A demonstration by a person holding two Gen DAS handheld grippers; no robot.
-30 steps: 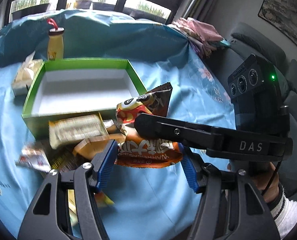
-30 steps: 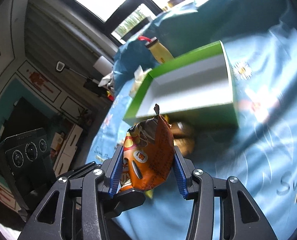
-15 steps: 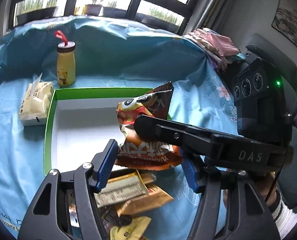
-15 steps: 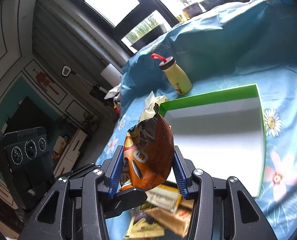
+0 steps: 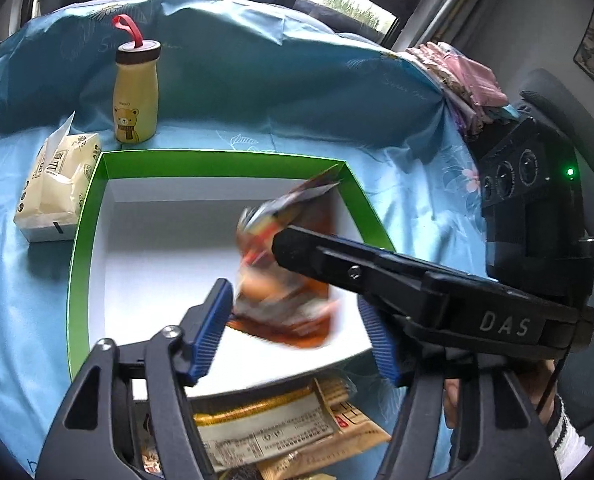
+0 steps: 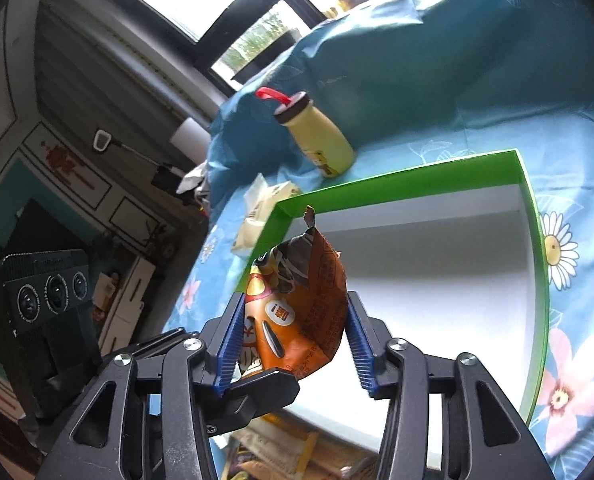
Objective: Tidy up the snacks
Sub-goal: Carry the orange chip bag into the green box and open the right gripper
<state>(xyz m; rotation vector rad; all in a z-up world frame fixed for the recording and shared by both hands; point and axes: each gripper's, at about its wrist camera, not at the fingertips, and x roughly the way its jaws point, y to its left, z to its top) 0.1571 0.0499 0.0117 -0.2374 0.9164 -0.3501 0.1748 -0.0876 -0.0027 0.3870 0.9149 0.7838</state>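
An orange and brown snack bag (image 6: 297, 312) sits between the pads of my right gripper (image 6: 293, 340), which is shut on it above the near left corner of the green box (image 6: 397, 184) with its white inside. In the left wrist view the same bag (image 5: 289, 272) is motion-blurred over the box floor, and the right gripper's black body crosses in front. My left gripper (image 5: 297, 332) is open, its blue pads on either side of the bag and apart from it. The green box rim (image 5: 85, 232) holds nothing else.
Several flat snack packets (image 5: 281, 432) lie on the blue flowered cloth just in front of the box. A yellow bear bottle (image 5: 136, 88) with a red loop and a tissue pack (image 5: 57, 184) stand behind and left of the box. Folded cloth (image 5: 461, 76) lies far right.
Both grippers moved forward from the snack pile to above the box. The bag stayed in the right gripper and now hangs over the box's inside, blurred by motion.
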